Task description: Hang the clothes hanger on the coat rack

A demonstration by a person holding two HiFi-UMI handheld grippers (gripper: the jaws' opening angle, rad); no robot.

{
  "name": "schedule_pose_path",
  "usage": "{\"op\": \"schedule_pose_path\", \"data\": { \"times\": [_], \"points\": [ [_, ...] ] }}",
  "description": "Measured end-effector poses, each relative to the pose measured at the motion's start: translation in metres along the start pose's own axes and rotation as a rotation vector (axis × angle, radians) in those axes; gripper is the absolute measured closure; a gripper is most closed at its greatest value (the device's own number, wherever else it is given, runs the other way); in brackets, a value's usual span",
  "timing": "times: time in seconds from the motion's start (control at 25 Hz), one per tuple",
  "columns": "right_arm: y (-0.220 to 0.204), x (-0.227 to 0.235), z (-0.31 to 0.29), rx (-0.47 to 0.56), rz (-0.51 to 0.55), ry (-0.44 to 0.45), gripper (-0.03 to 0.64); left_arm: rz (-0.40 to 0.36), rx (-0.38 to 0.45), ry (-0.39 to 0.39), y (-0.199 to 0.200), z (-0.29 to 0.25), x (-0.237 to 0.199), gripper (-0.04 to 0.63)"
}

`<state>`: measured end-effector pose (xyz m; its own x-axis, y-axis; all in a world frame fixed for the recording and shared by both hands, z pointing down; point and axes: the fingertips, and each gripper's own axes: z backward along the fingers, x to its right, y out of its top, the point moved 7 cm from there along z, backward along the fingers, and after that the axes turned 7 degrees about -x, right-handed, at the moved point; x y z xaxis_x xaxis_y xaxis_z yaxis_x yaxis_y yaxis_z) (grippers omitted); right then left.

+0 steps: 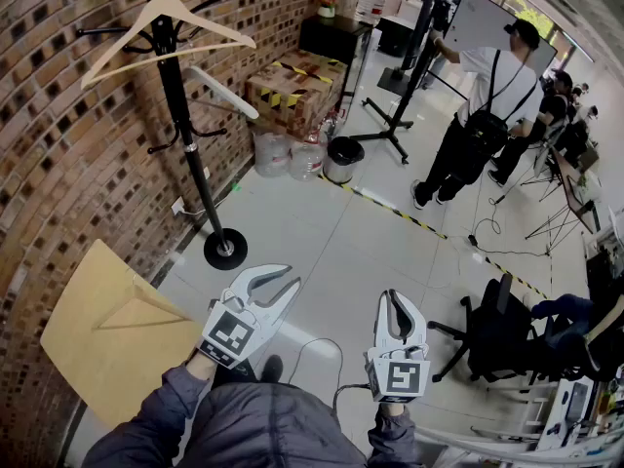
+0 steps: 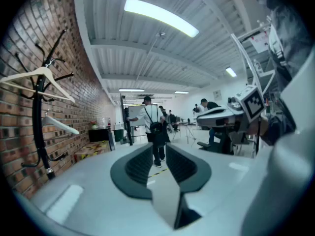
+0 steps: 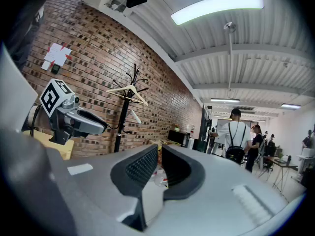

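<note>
A pale wooden clothes hanger (image 1: 166, 22) hangs by its hook from a top arm of the black coat rack (image 1: 180, 115), which stands against the brick wall. A white hanger (image 1: 226, 93) hangs lower on the same rack. Both grippers are low in the head view, well short of the rack. My left gripper (image 1: 291, 279) has its tips together with nothing between them. My right gripper (image 1: 393, 298) is also shut and empty. The left gripper view shows the rack (image 2: 38, 127) and the wooden hanger (image 2: 42, 77) at the far left. In the right gripper view the rack (image 3: 120, 127) stands ahead on the left.
A tan board (image 1: 107, 330) leans on the wall at my left. Taped cardboard boxes (image 1: 292, 81), water jugs (image 1: 288, 154) and a black bin (image 1: 343, 157) lie beyond the rack. A person (image 1: 478, 115) stands by a whiteboard stand; an office chair (image 1: 497, 334) is at right.
</note>
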<state>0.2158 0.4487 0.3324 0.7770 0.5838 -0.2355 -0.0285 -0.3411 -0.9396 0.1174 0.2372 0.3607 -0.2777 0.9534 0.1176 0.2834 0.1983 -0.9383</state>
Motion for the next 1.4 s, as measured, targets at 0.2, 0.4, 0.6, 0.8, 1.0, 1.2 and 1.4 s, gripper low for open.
{"op": "schedule_pose_path", "data": {
  "times": [0.2, 0.4, 0.6, 0.8, 1.0, 1.2, 1.4],
  "points": [
    [0.013, -0.044, -0.04, 0.048, 0.046, 0.08, 0.576, 0.021, -0.014, 0.052, -0.025, 0.02, -0.037, 0.516],
    [0.022, -0.098, -0.079, 0.045, 0.107, 0.269, 0.568, 0.11, -0.043, 0.191, -0.058, 0.065, -0.056, 0.506],
    [0.037, -0.176, -0.119, 0.05, 0.193, 0.482, 0.557, 0.216, -0.087, 0.357, -0.098, 0.133, -0.075, 0.506],
    [0.027, -0.279, -0.15, -0.005, 0.268, 0.667, 0.511, 0.32, -0.141, 0.48, -0.156, 0.214, -0.091, 0.505],
    [-0.005, -0.377, -0.173, -0.113, 0.334, 0.83, 0.481, 0.463, -0.222, 0.569, -0.227, 0.28, -0.097, 0.483],
    [-0.048, -0.456, -0.19, -0.232, 0.428, 0.93, 0.469, 0.584, -0.291, 0.6, -0.298, 0.322, -0.108, 0.463],
    [-0.097, -0.522, -0.215, -0.341, 0.518, 0.982, 0.463, 0.623, -0.317, 0.576, -0.339, 0.343, -0.119, 0.462]
  ]
}}
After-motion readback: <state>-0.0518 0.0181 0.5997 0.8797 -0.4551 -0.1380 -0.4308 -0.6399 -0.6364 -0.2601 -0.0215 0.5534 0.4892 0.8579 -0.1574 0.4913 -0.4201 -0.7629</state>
